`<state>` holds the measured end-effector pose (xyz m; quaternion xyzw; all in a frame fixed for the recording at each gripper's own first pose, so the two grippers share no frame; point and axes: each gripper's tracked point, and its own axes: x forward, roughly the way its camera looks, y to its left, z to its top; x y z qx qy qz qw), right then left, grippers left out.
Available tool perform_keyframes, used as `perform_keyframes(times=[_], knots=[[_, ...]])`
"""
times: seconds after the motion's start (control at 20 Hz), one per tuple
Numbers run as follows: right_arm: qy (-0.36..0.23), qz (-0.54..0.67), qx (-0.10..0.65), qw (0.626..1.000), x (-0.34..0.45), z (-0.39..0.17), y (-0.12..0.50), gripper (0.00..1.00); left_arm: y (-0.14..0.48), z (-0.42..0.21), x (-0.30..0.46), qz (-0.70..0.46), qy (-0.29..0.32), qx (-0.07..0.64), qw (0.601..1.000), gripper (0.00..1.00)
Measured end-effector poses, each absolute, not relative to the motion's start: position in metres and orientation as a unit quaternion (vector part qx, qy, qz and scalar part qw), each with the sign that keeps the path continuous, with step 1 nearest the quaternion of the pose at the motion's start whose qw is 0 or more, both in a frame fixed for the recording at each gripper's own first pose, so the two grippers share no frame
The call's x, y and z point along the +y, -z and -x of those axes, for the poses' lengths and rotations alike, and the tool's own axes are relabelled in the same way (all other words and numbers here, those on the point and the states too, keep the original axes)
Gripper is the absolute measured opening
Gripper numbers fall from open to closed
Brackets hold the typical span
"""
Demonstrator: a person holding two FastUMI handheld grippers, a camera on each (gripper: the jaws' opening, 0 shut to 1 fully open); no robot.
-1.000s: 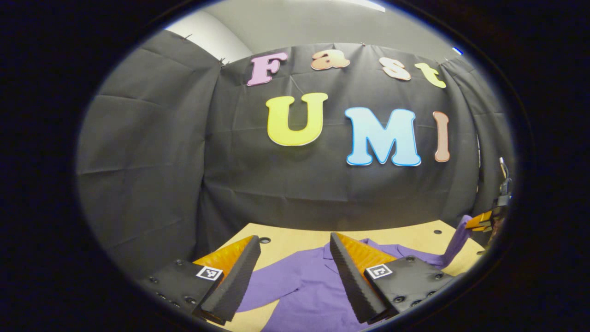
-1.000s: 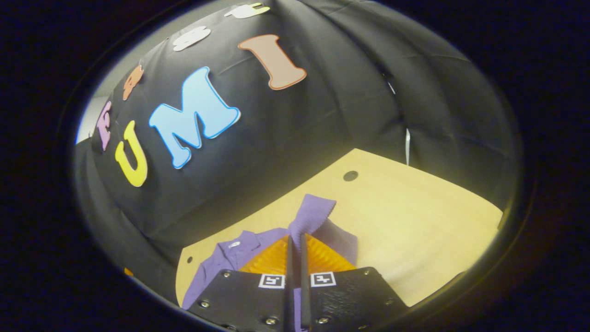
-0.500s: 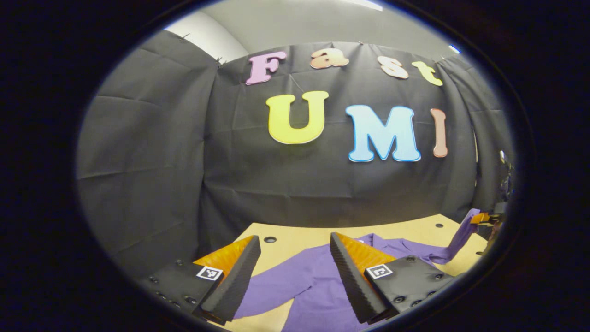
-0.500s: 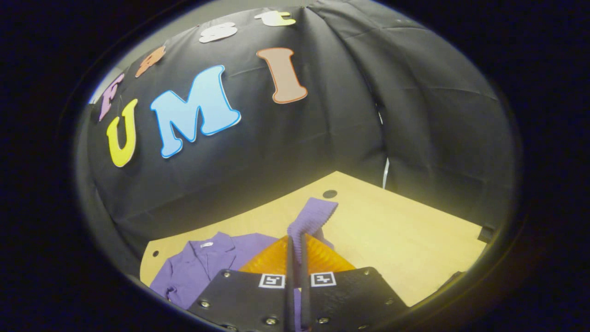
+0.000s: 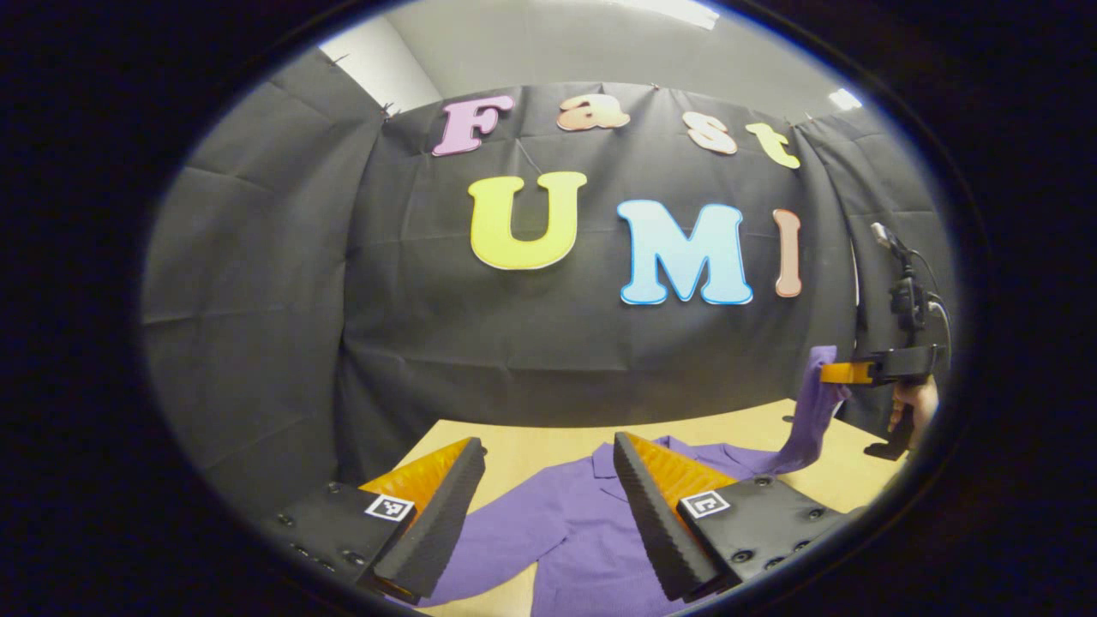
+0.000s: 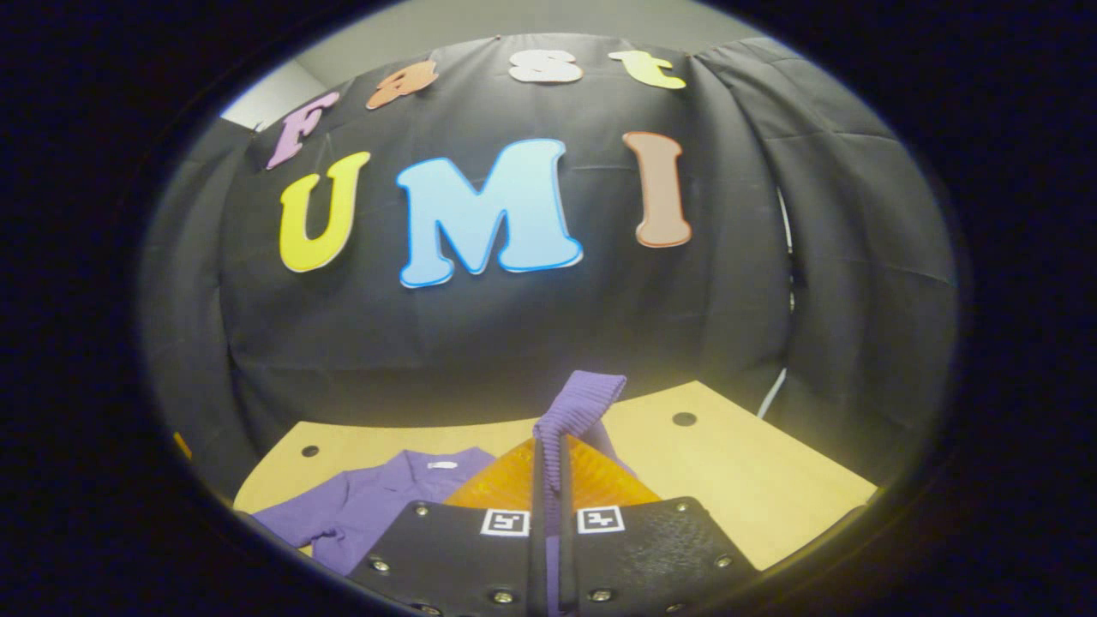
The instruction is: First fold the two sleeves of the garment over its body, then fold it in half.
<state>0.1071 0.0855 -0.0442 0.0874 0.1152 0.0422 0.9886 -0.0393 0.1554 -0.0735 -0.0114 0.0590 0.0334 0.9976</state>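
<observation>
Both tongs differ: right tongs pinch the shirt's sleeve above the tabletop; left tongs hang spread.

light wood table runs across the lower part of both views, 5 to 7 o'clock. small dark round holes in its top: one toward 4 o'clock in the right gripper view, one toward 8 o'clock. black cloth wall stands behind the table, creased, wrapping round left and right. pale plain wall and ceiling above the cloth at 12 o'clock, with a bright ceiling light at 2 o'clock in the left gripper view. thin white strip hangs at a cloth seam, 4 o'clock.
</observation>
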Motion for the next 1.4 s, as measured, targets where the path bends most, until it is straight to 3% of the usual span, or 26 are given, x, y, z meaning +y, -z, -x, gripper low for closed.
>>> perform_keyframes(times=[0.75, 1.2, 1.4], knots=[[-0.231, -0.042, 0.183, 0.955, 0.281, -0.117, 0.083, 0.06, 0.099, 0.073, 0.201, 0.045, -0.105, 0.068, 0.991, 0.97], [-0.276, 0.038, 0.241, 0.930, 0.352, -0.121, 0.161, 0.06, 0.138, 0.101, 0.238, 0.051, -0.160, 0.099, 0.981, 0.96], [-0.294, 0.050, 0.256, 0.920, 0.366, -0.114, 0.179, 0.11, 0.174, 0.116, 0.266, 0.065, -0.203, 0.130, 0.968, 0.96]])
